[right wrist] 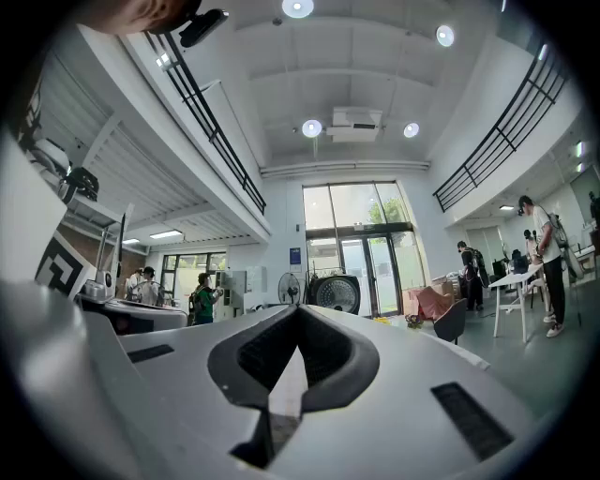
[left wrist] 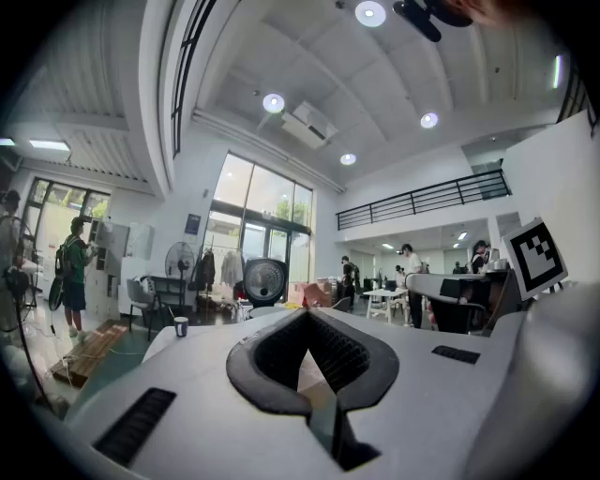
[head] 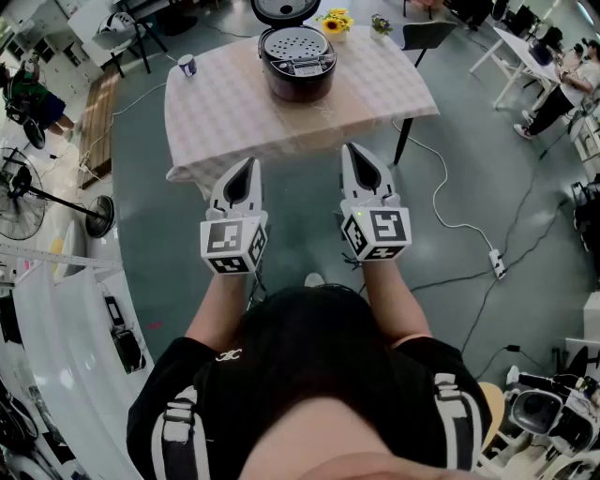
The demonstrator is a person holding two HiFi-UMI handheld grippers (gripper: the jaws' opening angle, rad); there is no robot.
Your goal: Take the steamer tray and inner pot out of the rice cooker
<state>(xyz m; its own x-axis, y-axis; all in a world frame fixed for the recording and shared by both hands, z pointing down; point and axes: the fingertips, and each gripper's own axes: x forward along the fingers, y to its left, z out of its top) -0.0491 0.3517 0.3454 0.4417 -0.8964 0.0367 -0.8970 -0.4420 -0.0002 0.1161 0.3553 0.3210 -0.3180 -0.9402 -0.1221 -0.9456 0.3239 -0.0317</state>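
Note:
The dark rice cooker (head: pixel 298 67) stands on the far half of the checked table (head: pixel 225 112), its lid raised. A perforated steamer tray (head: pixel 294 41) lies in its mouth and hides the inner pot. Both grippers hover side by side before the table's near edge, well short of the cooker. My left gripper (head: pixel 252 163) is shut and holds nothing, and the same goes for my right gripper (head: pixel 348 148). In the left gripper view the shut left gripper (left wrist: pixel 307 313) points at the cooker's round lid (left wrist: pixel 265 281). The right gripper (right wrist: pixel 298 309) in its own view also faces that lid (right wrist: pixel 336 293).
A small cup (head: pixel 187 65) sits at the table's far left corner, and sunflowers (head: pixel 336 21) stand behind the cooker. A black chair (head: pixel 427 36) is at the far right. A white cable and power strip (head: pixel 498 264) lie on the floor to the right. A standing fan (head: pixel 19 192) is at left.

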